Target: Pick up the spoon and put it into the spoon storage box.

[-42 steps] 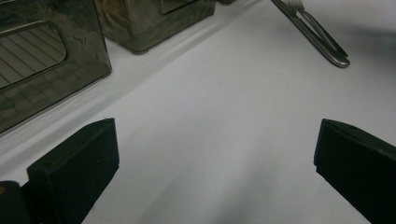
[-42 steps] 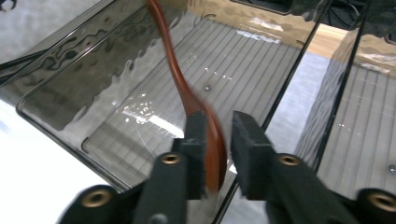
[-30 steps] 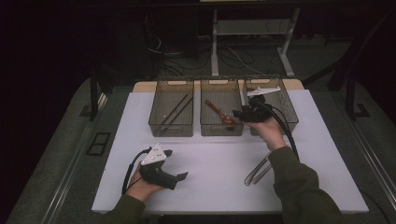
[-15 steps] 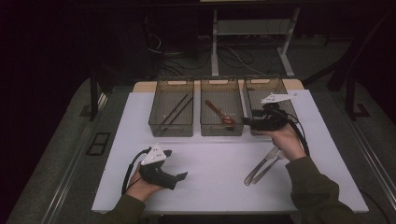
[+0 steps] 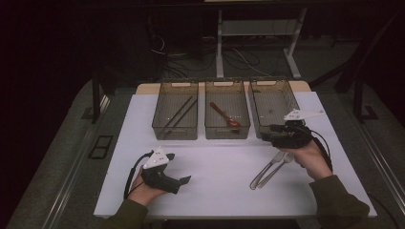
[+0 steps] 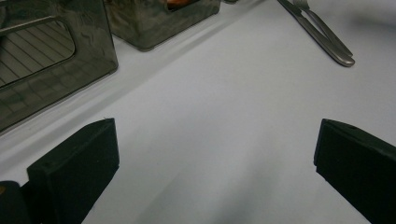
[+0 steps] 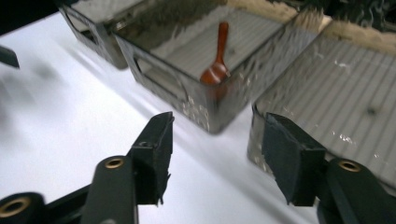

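Two pieces of metal cutlery (image 5: 270, 169) lie together on the white table top (image 5: 224, 191), just below my right gripper (image 5: 265, 130). That gripper hovers by the front corner of the right bin (image 5: 255, 110). It is open with nothing between the jaws, which have just been closing a little. In the right gripper view my right gripper (image 7: 217, 149) faces the middle bin (image 7: 187, 100), where a brown wooden spoon (image 7: 217, 65) lies. My left gripper (image 5: 184, 180) rests open on the table at the front left. In the left gripper view its wide jaws frame bare table, with the cutlery (image 6: 322, 32) far off.
Three dark see-through bins stand in a row at the back of the table. The left bin (image 5: 175, 131) holds black chopsticks (image 5: 179, 114), and the wooden spoon (image 5: 224, 114) lies in the middle bin (image 5: 227, 132). Cables and a desk frame (image 5: 219, 43) sit on the dark floor behind.
My right gripper has drawn back from the middle bin, moving right and toward the person to the front of the right bin. The left gripper has stayed put.
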The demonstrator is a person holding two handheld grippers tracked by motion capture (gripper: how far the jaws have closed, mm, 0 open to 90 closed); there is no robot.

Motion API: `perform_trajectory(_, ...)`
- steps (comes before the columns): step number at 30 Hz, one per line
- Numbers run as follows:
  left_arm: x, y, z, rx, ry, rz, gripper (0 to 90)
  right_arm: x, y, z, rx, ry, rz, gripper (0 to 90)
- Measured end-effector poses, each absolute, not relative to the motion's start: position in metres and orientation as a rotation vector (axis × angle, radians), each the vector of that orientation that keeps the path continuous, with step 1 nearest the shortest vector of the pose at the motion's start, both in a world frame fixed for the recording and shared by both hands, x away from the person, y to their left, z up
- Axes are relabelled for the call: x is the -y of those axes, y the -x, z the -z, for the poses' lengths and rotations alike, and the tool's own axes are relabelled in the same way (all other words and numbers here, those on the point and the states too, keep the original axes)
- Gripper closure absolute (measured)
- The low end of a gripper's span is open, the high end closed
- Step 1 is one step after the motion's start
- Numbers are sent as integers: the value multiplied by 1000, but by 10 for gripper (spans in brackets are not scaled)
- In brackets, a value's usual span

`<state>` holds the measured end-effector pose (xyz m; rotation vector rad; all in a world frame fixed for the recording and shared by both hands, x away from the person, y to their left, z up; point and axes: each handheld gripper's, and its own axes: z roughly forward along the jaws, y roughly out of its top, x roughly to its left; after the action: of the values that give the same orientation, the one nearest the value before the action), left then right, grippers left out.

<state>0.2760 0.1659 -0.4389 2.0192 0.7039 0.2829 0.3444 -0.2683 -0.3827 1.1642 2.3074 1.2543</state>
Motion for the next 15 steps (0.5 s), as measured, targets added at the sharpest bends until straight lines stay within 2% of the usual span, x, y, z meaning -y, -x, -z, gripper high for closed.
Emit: perform_trajectory(15,-167,-275,438,-704,-2016,-290,0,296,-324,400,-2338,-1205,-1163,745)
